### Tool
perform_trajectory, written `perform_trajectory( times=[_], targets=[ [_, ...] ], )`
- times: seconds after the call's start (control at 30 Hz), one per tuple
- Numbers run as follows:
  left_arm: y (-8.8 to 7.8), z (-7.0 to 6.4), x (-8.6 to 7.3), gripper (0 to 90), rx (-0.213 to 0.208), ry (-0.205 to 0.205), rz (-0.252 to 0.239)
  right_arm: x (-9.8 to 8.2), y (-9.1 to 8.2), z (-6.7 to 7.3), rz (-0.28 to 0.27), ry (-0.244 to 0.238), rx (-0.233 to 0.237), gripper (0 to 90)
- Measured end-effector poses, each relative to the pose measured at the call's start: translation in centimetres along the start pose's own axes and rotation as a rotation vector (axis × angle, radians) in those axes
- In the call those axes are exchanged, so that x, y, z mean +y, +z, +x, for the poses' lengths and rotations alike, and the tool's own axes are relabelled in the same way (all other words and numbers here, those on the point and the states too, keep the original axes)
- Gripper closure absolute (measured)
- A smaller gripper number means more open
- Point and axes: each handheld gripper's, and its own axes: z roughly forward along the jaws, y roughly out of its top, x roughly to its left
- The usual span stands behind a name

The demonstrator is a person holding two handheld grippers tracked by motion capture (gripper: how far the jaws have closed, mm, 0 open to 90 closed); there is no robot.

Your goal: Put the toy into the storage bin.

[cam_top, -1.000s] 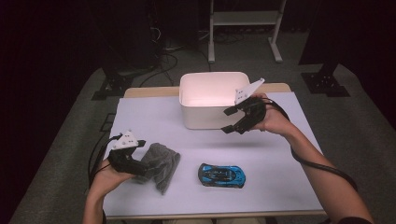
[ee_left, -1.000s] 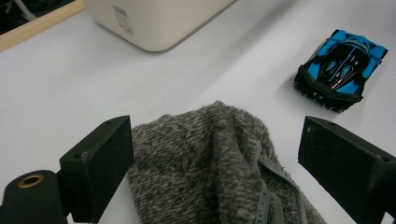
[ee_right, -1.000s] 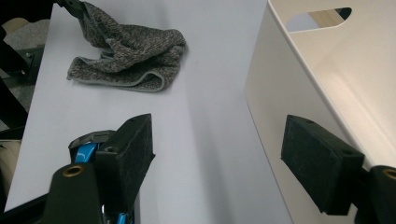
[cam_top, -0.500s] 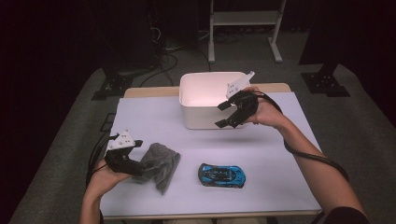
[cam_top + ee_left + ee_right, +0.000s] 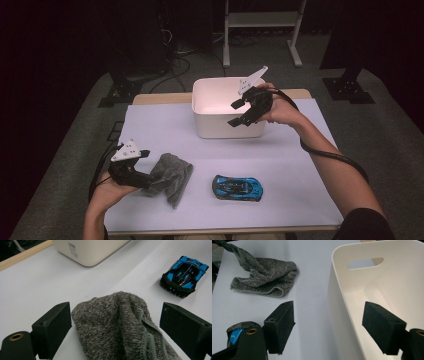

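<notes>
Left gripper [image 5: 145, 181]: nearest the person, low at the table's near left. Jaws stand wide, one to each side of the grey cloth; in the left gripper view the pads do not press on it.
Grey cloth [image 5: 117, 325]: crumpled heap on the white table cover [image 5: 280, 160], near left, lying between the left jaws. Stitched hem shows along one edge.
Blue toy car [image 5: 237, 188]: flat on the cover, just right of the cloth, apart from it, free of both grippers.
Right gripper [image 5: 239, 113]: farther back, raised over the right front rim of the white bin. Jaws wide, nothing between the pads; in the right gripper view one jaw stands outside the bin wall, the other over the inside.
White bin [image 5: 220, 127]: at the far middle of the table, upright; the inside that can be seen holds nothing. Handle slot [image 5: 365, 263] cut in its far wall.
Stand legs [image 5: 260, 20]: on the floor beyond the table, dim.
</notes>
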Motion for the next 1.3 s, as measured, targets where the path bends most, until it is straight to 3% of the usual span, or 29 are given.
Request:
perform_trajectory(
  times=[0.33, 0.57, 0.67, 0.83, 1.3],
  targets=[
    [0.0, -0.1, 0.0, 9.2, -0.004, 0.005, -0.002, 0.2, 1.1, -2.3, 0.04, -0.006, -0.006, 29.2],
    [-0.4, 0.0, 0.0, 9.1, -0.002, 0.013, -0.016, -0.1, 2.2, -3.3, 0.068, -0.007, 0.011, 37.7],
    [-0.4, 0.1, -0.1, 9.2, -0.002, 0.014, -0.014, -0.2, 2.5, -3.4, 0.084, -0.009, 0.016, 41.2],
    [-0.3, 0.0, -0.1, 9.2, -0.008, 0.016, -0.005, -0.4, 3.1, -3.4, 0.109, -0.007, 0.029, 54.3],
    [-0.8, 0.1, -0.2, 9.2, -0.027, 0.011, -0.033, -0.5, 3.8, -3.2, 0.156, -0.01, 0.052, 79.5]
  ],
)
